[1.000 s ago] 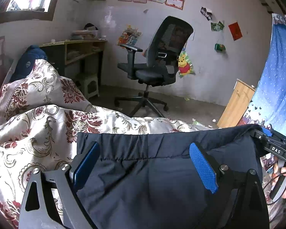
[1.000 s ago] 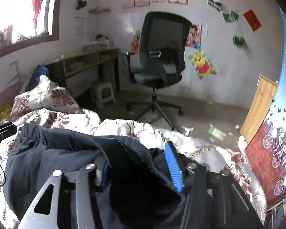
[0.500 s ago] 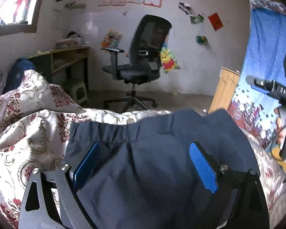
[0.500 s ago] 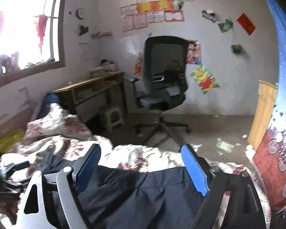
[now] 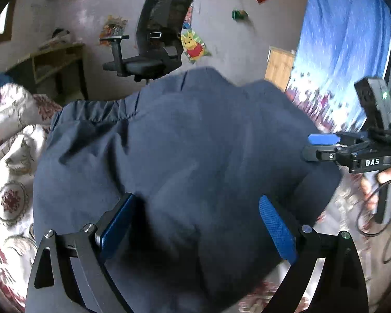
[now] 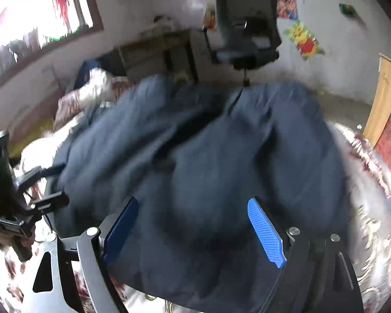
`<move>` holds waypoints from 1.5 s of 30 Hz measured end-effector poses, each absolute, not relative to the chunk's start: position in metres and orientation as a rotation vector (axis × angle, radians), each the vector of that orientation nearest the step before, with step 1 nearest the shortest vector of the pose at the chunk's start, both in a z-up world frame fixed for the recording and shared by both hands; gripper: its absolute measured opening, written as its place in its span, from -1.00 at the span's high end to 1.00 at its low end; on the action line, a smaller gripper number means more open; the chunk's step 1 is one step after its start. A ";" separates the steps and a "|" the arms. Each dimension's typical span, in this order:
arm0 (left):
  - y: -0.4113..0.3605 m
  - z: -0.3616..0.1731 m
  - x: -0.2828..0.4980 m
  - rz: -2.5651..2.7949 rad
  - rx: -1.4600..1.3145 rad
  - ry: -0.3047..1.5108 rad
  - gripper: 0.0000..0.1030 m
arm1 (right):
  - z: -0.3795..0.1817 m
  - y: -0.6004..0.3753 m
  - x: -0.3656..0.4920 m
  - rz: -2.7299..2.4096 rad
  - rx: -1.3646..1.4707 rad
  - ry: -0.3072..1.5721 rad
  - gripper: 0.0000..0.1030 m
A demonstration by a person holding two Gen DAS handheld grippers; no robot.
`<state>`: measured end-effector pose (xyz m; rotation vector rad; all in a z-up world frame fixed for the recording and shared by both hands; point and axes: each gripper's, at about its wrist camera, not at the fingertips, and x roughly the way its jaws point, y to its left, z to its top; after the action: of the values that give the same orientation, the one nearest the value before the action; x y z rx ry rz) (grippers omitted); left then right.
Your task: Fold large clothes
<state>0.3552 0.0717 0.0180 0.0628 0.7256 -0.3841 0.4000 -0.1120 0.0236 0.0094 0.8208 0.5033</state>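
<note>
A dark navy garment [image 5: 182, 143] lies bunched and doubled over on the floral bedspread [image 5: 10, 182]. In the left wrist view my left gripper [image 5: 195, 224] hovers just over its near part, blue pads wide apart, nothing pinched. My right gripper [image 5: 315, 147] reaches in from the right at the garment's edge, held by a hand [image 5: 388, 182]. In the blurred right wrist view the garment [image 6: 221, 143] fills the middle. My right gripper [image 6: 193, 227] stands open over it, the cloth below the pads. The left gripper [image 6: 57, 185] shows at the garment's left edge.
A black office chair [image 5: 156, 39] stands on the floor beyond the bed, with a wooden desk [image 5: 57, 60] to its left. A blue patterned curtain [image 5: 338, 39] and a wooden board [image 5: 279, 65] are on the right. Bedspread [image 6: 372, 208] shows around the garment.
The right gripper let go of the cloth fold, opened, rose, then dropped back toward the garment. The left gripper sank closer. The garment went from spread flat to a bunched heap.
</note>
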 end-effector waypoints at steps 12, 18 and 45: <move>0.082 0.000 0.429 -0.267 0.003 0.766 -0.88 | 0.007 -0.103 0.471 0.395 -0.027 0.745 -0.63; 0.092 0.001 0.462 -0.210 -0.014 0.804 -0.90 | 0.002 -0.109 0.502 0.372 -0.005 0.763 -0.63; 0.132 -0.011 0.520 -0.242 -0.147 0.779 -0.98 | -0.053 -0.083 0.562 0.337 0.063 0.703 -0.95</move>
<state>0.5201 0.1320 -0.0106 -0.1472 0.7791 -0.2421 0.5621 -0.0827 -0.0528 0.0632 0.7029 0.3367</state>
